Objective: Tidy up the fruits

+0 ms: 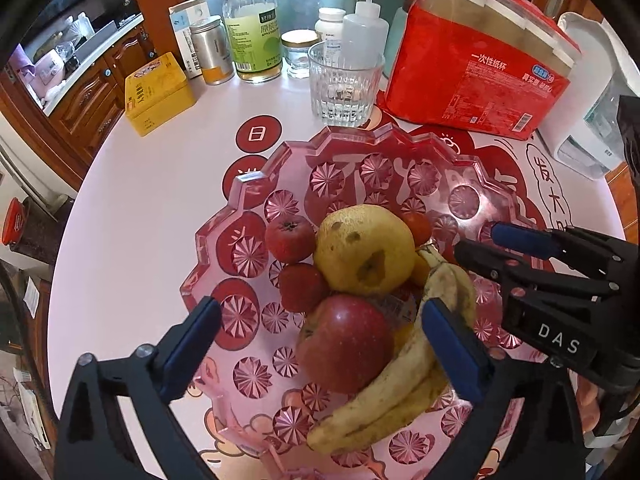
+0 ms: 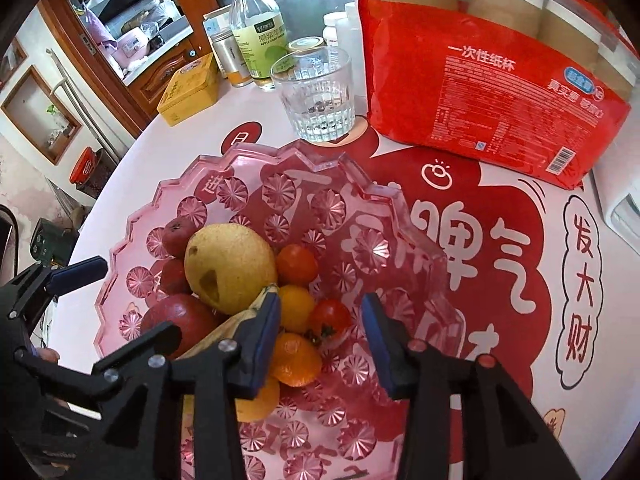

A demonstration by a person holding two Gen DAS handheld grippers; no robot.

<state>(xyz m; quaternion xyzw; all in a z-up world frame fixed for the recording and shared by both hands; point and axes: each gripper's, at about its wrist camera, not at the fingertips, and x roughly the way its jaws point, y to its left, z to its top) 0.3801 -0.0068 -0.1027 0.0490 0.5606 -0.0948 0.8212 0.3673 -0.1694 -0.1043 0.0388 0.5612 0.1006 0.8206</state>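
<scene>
A pink glass fruit bowl [image 1: 248,184] [image 2: 384,200] holds a yellow pear [image 1: 360,248] [image 2: 228,264], a red apple [image 1: 344,348] [image 2: 176,316], bananas [image 1: 400,384], small red fruits [image 1: 289,238], tomatoes [image 2: 297,264] and oranges [image 2: 296,360]. My left gripper [image 1: 320,344] is open, hovering over the apple, its fingers on either side of the apple. My right gripper [image 2: 320,336] is open over the tomatoes and oranges; it also shows in the left wrist view [image 1: 476,242].
Behind the bowl stand a ribbed drinking glass [image 1: 344,84] [image 2: 316,96], a red bag of paper cups [image 1: 476,76] [image 2: 488,92], a yellow tin [image 1: 158,94], a vinegar bottle [image 1: 254,28], jars and a white appliance [image 1: 588,92]. The round table drops off at left.
</scene>
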